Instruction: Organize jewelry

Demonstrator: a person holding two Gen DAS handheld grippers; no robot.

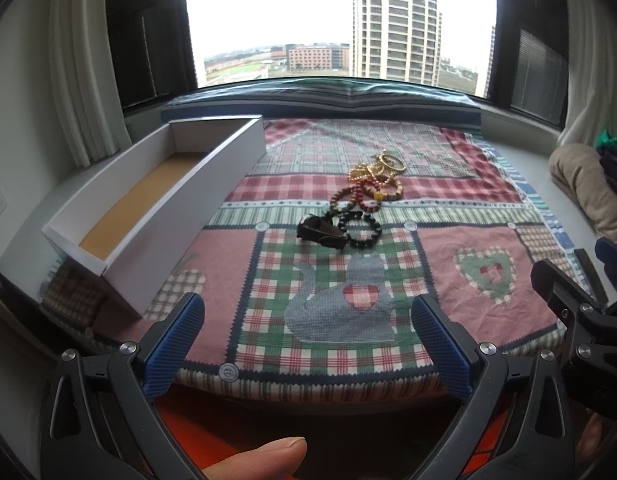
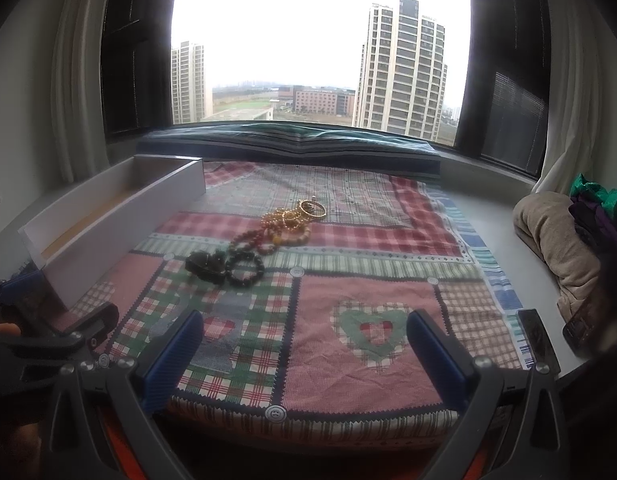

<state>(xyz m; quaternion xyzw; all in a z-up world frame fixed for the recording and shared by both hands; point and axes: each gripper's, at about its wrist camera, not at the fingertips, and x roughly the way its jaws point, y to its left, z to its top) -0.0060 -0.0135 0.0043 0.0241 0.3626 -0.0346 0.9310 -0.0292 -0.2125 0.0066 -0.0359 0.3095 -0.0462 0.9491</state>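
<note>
jewelry (image 1: 362, 200) | ahead of both, untouched | left hand-held gripper (image 1: 308, 340) agape | right hand-held gripper (image 2: 304, 354) agape

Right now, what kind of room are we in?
Probably a bedroom window seat high in an apartment: a big window facing tall towers, curtains at the sides, and a patchwork quilt spread on the ledge, with jewelry on it.

bare quilt (image 1: 348, 340) before jewelry pile (image 1: 368, 196); box (image 1: 156, 200) leftward

no readable text or labels.
</note>
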